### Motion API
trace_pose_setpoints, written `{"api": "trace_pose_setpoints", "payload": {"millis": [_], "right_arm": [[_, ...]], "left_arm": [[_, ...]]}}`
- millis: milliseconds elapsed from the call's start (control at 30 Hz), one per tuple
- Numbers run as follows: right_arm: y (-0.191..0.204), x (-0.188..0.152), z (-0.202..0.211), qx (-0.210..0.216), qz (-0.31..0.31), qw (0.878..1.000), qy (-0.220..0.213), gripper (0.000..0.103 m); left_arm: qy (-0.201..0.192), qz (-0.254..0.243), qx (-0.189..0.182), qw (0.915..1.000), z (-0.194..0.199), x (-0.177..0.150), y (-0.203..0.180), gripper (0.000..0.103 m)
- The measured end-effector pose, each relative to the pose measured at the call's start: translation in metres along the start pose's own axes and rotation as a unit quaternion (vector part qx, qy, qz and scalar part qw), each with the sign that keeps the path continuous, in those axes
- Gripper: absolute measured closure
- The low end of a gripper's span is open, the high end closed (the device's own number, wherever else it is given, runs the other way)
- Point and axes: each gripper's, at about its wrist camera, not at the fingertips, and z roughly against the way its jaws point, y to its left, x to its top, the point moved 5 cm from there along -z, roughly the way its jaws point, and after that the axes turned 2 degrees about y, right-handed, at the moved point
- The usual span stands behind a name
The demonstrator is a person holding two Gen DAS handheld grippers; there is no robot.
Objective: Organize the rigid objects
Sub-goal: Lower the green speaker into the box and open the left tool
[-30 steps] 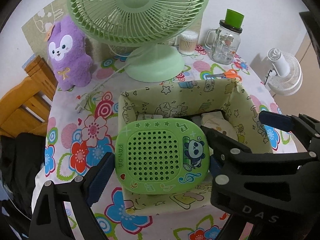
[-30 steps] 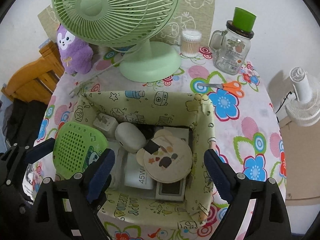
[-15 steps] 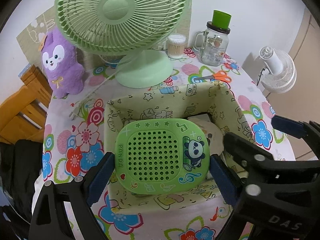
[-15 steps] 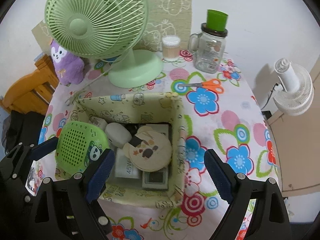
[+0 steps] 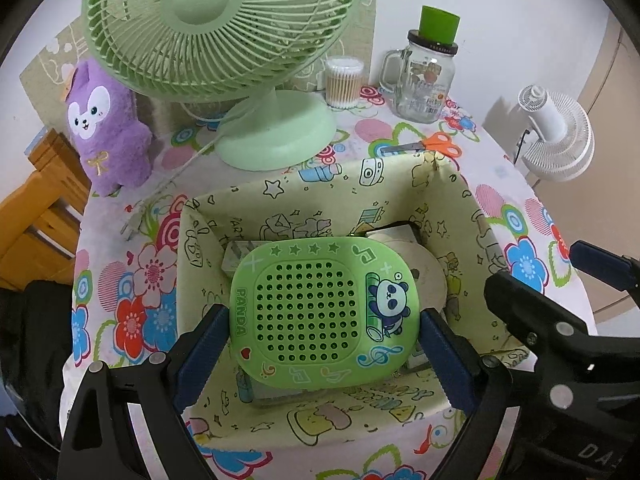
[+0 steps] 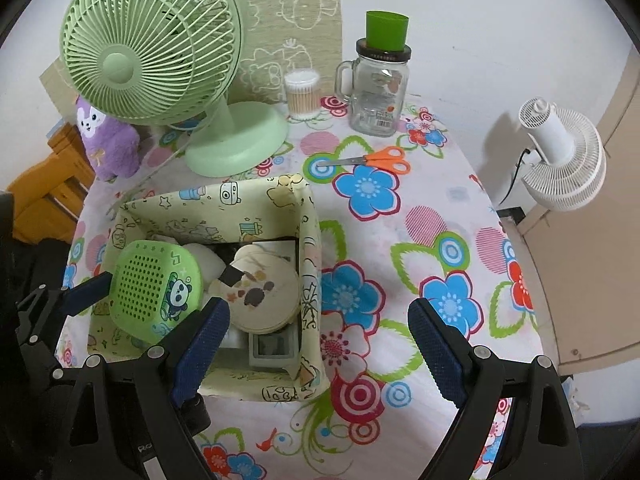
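Left fingers [image 5: 208,332] clamped on green panda speaker [image 5: 324,312] above fabric box [image 5: 320,184]; right fingers [image 6: 434,344] apart.

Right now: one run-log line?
left gripper: shut on panda speaker | over fabric box | right gripper: open, empty

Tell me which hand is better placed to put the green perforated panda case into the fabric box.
Left: its tongs already grip the green perforated panda case above the patterned fabric box. The right tongs are empty, beside it.
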Motion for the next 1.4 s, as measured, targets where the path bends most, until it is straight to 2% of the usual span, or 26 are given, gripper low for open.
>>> {"api": "trace_pose_setpoints", "payload": {"millis": [500,800,967,1400], "right_arm": [[-0.002,-0.003,-0.019,-0.012,-0.002,1.000,0.017,0.010],[0.002,-0.004,-0.026,-0.016,-0.003,1.000,0.024,0.010],[0.002,-0.003,-0.028,-0.022,-0.008,0.999,0.028,0.010],[0.004,-0.003,-0.025,-0.034,-0.025,0.999,0.025,0.010]], "left_arm": [[0.033,0.001,0.001,0.9994,-0.033,-0.003,0.003,0.008],[0.035,-0.019,-0.003,0.9992,-0.037,-0.003,-0.004,0.007],[0.033,-0.024,-0.008,0.9991,-0.038,-0.001,-0.004,0.000],[0.039,-0.049,-0.012,0.9979,-0.034,-0.006,-0.003,0.000]]}}
